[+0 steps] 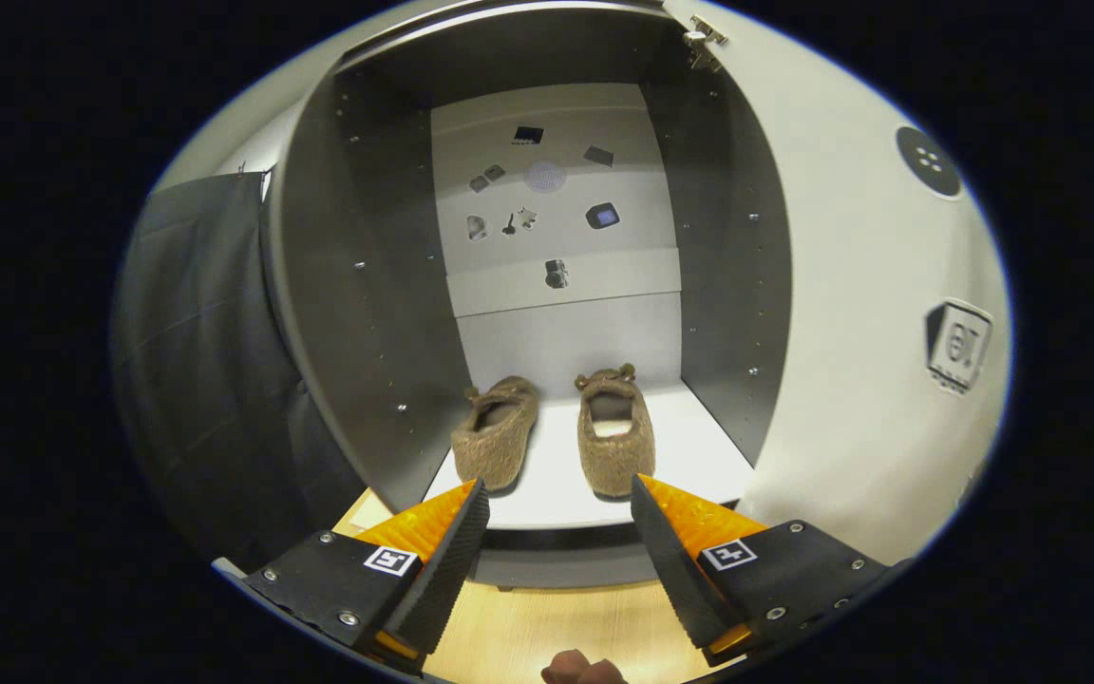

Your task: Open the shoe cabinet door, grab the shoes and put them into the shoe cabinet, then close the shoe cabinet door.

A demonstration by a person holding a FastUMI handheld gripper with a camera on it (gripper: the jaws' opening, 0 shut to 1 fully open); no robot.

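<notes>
Two fuzzy brown slippers sit side by side on the white bottom shelf of the open shoe cabinet, heels toward me. The left slipper angles slightly left; the right slipper points straight in. The cabinet door stands swung wide to the right, its hinge visible at the top. My gripper is open just in front of the shelf's front edge, with nothing between its fingers. The right slipper's heel lies just beyond the right fingertip.
The grey cabinet side walls rise left and right of the shelf. The back panel carries small dark stickers. A dark cloth hangs left of the cabinet. The wooden floor lies below my fingers, with a bit of a hand at the near edge.
</notes>
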